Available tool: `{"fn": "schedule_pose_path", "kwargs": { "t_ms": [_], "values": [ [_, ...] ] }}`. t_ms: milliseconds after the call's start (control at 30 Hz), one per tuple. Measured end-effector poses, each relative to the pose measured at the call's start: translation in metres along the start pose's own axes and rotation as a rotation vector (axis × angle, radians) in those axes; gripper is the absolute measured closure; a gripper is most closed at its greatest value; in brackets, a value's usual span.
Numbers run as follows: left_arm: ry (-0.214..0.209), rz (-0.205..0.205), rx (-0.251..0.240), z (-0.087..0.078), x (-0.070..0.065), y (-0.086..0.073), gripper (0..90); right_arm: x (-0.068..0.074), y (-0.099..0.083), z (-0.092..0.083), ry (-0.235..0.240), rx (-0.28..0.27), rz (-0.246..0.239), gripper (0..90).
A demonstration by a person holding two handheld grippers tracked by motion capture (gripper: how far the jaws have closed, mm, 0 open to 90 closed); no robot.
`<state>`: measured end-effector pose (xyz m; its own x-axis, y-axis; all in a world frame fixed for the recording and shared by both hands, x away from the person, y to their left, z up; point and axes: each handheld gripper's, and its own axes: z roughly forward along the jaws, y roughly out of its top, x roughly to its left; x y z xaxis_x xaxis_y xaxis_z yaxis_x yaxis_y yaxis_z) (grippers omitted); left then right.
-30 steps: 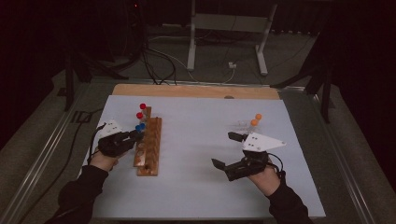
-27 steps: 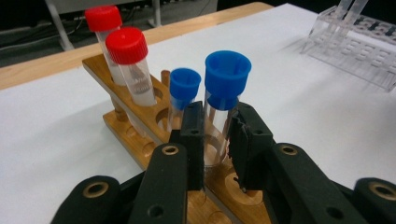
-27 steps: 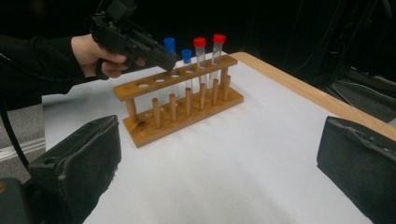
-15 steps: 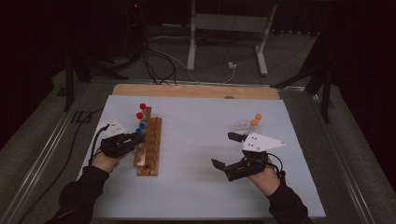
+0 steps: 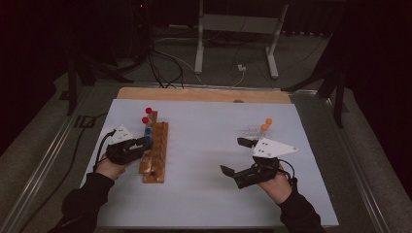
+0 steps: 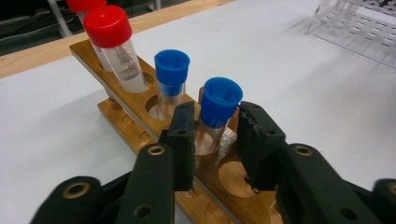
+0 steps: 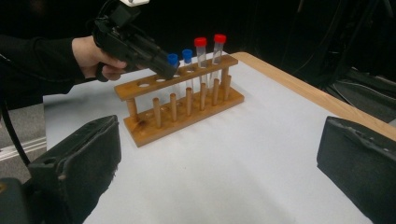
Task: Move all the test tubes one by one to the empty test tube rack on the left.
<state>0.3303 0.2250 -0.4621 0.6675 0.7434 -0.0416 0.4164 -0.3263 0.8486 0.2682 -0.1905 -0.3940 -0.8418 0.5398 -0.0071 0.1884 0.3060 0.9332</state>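
Observation:
A wooden rack (image 5: 155, 155) (image 6: 126, 116) (image 7: 182, 109) stands left of centre on the white mat. It holds two red-capped tubes (image 6: 114, 44) (image 7: 208, 51) and two blue-capped tubes (image 5: 147, 134). My left gripper (image 5: 145, 141) (image 6: 218, 112) straddles the nearer blue-capped tube (image 6: 215, 109) (image 7: 173, 59), which stands in its hole. Its jaws have just been opening, and the pads stand a sliver off the tube. My right gripper (image 5: 233, 156) (image 7: 219, 140) hovers open over the mat's right part, nothing between its fingers.
A clear plastic rack (image 5: 252, 131) (image 6: 364, 28) with two orange-capped tubes (image 5: 266, 124) sits just beyond the right gripper. A wooden strip (image 5: 204, 94) borders the mat's far edge. Table legs and cables lie on the floor behind.

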Motion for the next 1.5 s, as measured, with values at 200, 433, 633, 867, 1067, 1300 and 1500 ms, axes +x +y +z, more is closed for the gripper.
{"fn": "schedule_pose_path", "kwargs": {
  "t_ms": [200,433,633,867,1067,1300,1500],
  "values": [
    [-0.037,0.009,-0.037,-0.014,-0.006,0.007,50.6,0.000,0.001,-0.002,-0.005,-0.003,0.001,0.0],
    [-0.083,0.042,-0.115,-0.033,-0.024,0.018,21.7,-0.010,0.008,-0.014,-0.040,-0.020,0.001,0.0],
    [-0.181,0.037,-0.174,-0.040,-0.036,0.024,2.5,-0.026,0.012,-0.032,-0.124,-0.039,-0.001,0.0],
    [-0.202,0.052,-0.196,-0.041,-0.045,0.022,1.7,-0.057,0.004,-0.051,-0.245,-0.025,0.085,0.0],
    [-0.217,0.042,-0.200,-0.039,-0.044,0.020,1.7,-0.089,-0.021,-0.053,-0.326,0.006,0.199,3.9],
    [-0.224,0.042,-0.203,-0.039,-0.046,0.020,1.7,-0.109,-0.048,-0.039,-0.387,0.077,0.226,6.8],
    [-0.228,0.048,-0.197,-0.038,-0.047,0.020,1.7,-0.122,-0.067,-0.024,-0.422,0.141,0.239,26.1]
  ]
}}
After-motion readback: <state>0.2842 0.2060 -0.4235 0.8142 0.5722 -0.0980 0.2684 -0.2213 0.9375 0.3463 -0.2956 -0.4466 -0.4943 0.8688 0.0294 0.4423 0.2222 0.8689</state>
